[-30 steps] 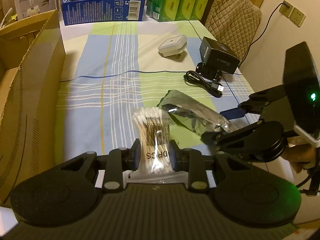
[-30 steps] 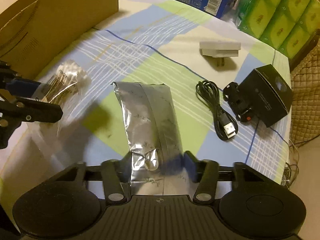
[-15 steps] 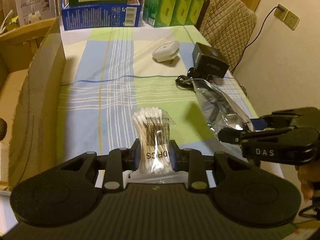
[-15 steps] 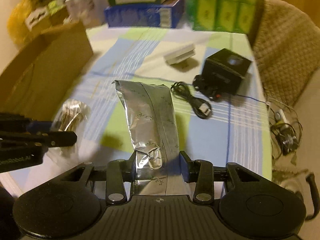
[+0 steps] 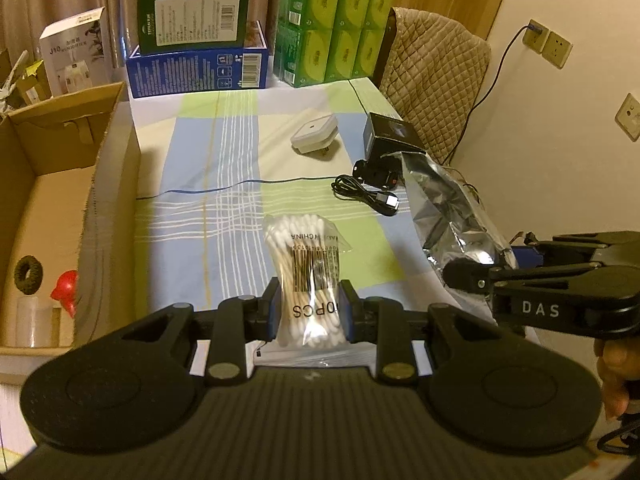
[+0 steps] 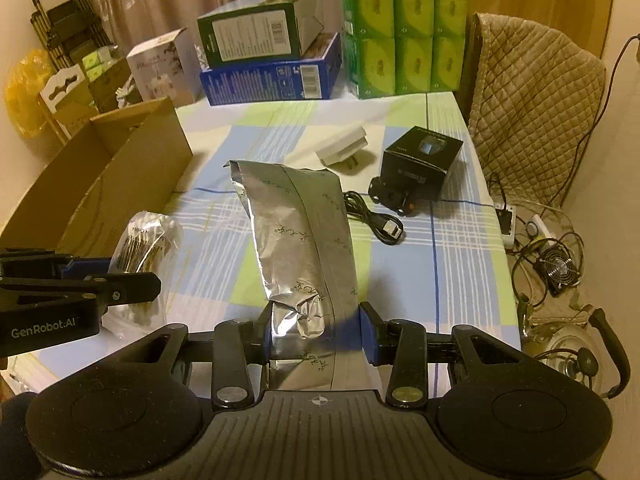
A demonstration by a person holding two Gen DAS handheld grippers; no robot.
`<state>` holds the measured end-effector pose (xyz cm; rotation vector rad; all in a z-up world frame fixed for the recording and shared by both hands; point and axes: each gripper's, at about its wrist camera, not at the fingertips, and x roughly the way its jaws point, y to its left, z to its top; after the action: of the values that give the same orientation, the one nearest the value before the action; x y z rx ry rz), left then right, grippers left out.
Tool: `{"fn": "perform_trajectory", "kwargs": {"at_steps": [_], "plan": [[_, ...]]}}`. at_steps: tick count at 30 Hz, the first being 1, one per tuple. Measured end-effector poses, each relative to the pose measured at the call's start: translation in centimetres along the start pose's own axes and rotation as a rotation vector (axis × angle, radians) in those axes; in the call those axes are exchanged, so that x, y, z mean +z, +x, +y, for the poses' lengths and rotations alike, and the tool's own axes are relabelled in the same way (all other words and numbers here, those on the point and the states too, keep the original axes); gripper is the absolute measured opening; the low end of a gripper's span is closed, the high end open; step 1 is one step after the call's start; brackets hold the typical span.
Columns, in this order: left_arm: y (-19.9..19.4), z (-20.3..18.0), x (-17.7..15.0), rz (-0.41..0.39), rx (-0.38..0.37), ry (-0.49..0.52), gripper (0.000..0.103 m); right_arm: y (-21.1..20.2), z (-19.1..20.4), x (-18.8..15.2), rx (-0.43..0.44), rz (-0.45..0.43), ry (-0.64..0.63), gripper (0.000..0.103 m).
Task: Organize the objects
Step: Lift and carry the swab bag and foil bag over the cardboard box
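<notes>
My left gripper is shut on a clear bag of cotton swabs and holds it above the checked tablecloth. My right gripper is shut on a silver foil pouch, held up off the table. The pouch also shows at the right of the left wrist view, and the swab bag at the left of the right wrist view. An open cardboard box stands at the left with a black ring, a red object and a clear roll inside.
On the table lie a white plug adapter, a small black box, a black USB cable and a black charger. Stacked boxes and green tissue packs line the far edge. A padded chair stands right.
Both grippers have lifted with their loads. The foil pouch left the table and now hangs in the air. The cardboard box's inside has come into the left wrist view.
</notes>
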<state>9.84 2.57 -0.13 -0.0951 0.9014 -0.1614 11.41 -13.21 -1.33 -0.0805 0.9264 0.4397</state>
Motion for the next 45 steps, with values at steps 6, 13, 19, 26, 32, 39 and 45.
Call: {"fn": "perform_trajectory", "kwargs": {"at_steps": [6,13,19,26,32,39,45], "plan": [[-1.4,0.1,-0.4,-0.011,0.008,0.0,0.024,-1.2,0.4,-0.4,0.008,-0.018,0.002,0.038],[-2.2,-0.1,-0.7,-0.018,0.004,0.005,0.024,-2.0,0.5,-0.6,0.012,-0.033,0.01,0.038],[-2.6,-0.2,-0.8,-0.025,-0.001,0.008,0.024,-2.7,0.5,-0.6,0.014,-0.047,0.018,0.038],[-3.2,-0.3,-0.9,-0.029,0.001,0.017,0.024,-2.9,0.5,-0.9,0.026,-0.048,0.027,0.038],[-3.9,0.0,-0.6,-0.042,0.001,0.017,0.024,-3.4,1.3,-0.5,0.044,-0.064,0.021,0.038],[-5.1,0.9,0.0,-0.059,0.01,0.026,0.024,-3.9,3.0,0.4,0.072,-0.082,0.006,0.038],[-6.3,2.0,0.8,-0.074,0.024,0.042,0.024,-3.8,4.5,1.3,0.093,-0.086,-0.01,0.038]]}}
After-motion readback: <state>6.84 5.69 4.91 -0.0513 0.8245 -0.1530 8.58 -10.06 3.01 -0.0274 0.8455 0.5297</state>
